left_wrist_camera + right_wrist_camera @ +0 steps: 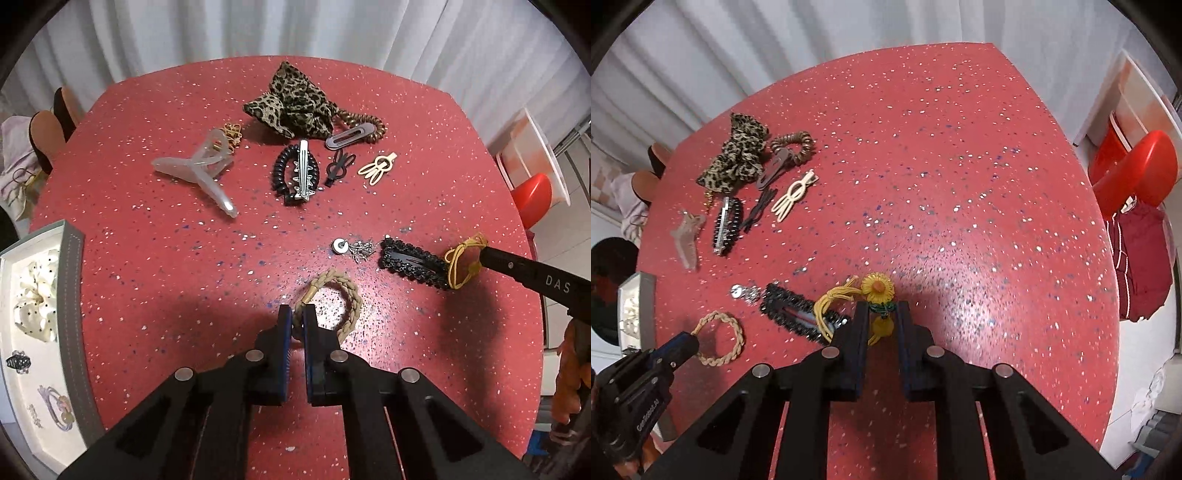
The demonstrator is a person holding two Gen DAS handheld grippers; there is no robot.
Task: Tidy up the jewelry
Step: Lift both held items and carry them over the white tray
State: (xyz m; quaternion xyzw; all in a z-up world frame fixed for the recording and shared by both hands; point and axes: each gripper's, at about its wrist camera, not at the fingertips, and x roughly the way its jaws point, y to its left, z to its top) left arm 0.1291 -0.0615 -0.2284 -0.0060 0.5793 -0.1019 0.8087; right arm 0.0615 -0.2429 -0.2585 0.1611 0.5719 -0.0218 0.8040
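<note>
Red speckled table (147, 258) carries your scattered hair pieces, with a grey-rimmed white tray (72, 280) at its left edge. Your left claw (297, 321) is clamped on the tan braided hair tie (341, 295), seemingly just lifted. Your right claw (882, 314) pinches the yellow elastic with a sunflower charm (877, 288), beside the black beaded snap clip (410, 264).

- Red worktop (147, 258): smooth, semi-glossy, speckled with white and blue flecks.
- Leopard-print scrunchie (291, 103): soft, matt cloth.
- Spiked clip (303, 171): shiny metal.
- Braided beige hair tie (341, 295): matt woven cord.
- Black snap clip (413, 264): glittering beaded rim.
- Sunflower charm (877, 288): glossy yellow plastic.
</note>
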